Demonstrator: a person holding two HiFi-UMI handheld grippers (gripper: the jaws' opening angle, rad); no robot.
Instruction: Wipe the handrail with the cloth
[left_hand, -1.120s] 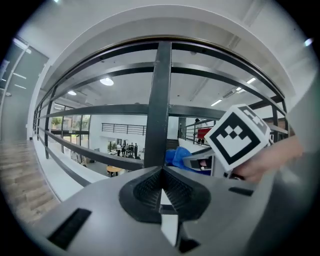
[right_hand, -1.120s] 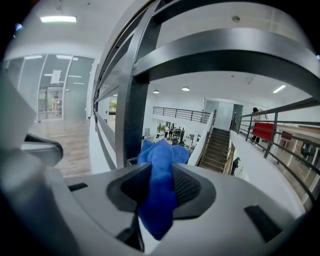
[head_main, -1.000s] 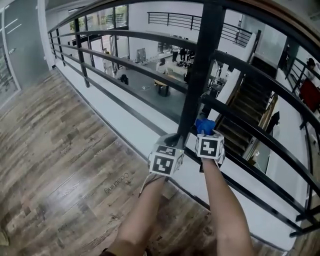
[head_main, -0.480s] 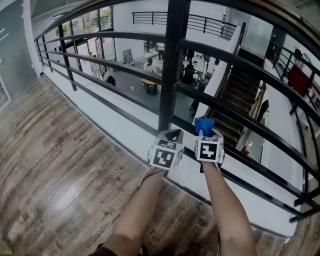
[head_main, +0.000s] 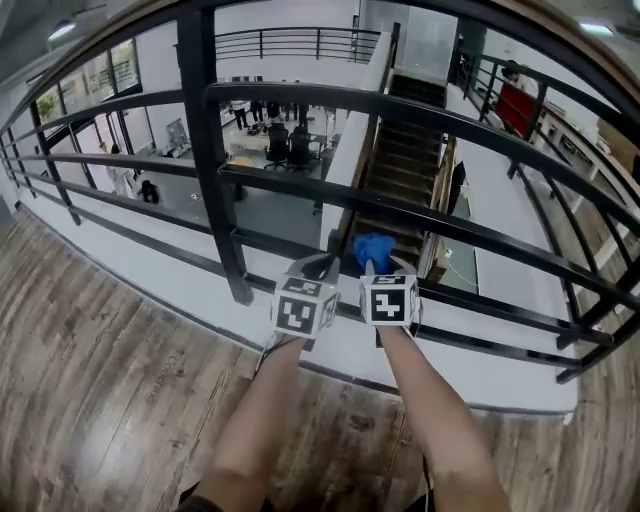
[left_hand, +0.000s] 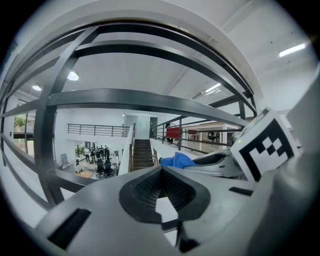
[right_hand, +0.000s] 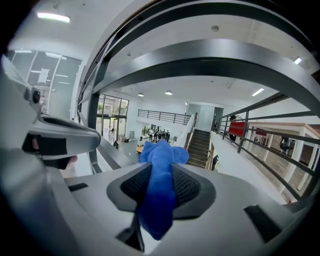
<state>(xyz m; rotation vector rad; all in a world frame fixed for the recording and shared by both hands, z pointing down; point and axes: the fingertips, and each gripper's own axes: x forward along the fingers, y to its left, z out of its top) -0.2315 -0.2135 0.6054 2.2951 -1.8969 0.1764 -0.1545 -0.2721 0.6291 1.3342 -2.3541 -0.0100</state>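
Blue cloth looks soft, light, bunched; right gripper clamped on its middle, near handrail bars; left gripper closed, empty, just left; I'd keep this mid-fold hold.

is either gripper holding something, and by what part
The right gripper is shut on the blue cloth, pinched around its middle, a bunched end poking past the jaws. The left gripper is shut with nothing in it.

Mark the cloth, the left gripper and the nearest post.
cloth (right_hand: 160, 167), right gripper view, the fold between the jaws.
left gripper (left_hand: 161, 174), left gripper view, midway between its fingertips.
post (head_main: 207, 150), head view, mid-height of its shaft.
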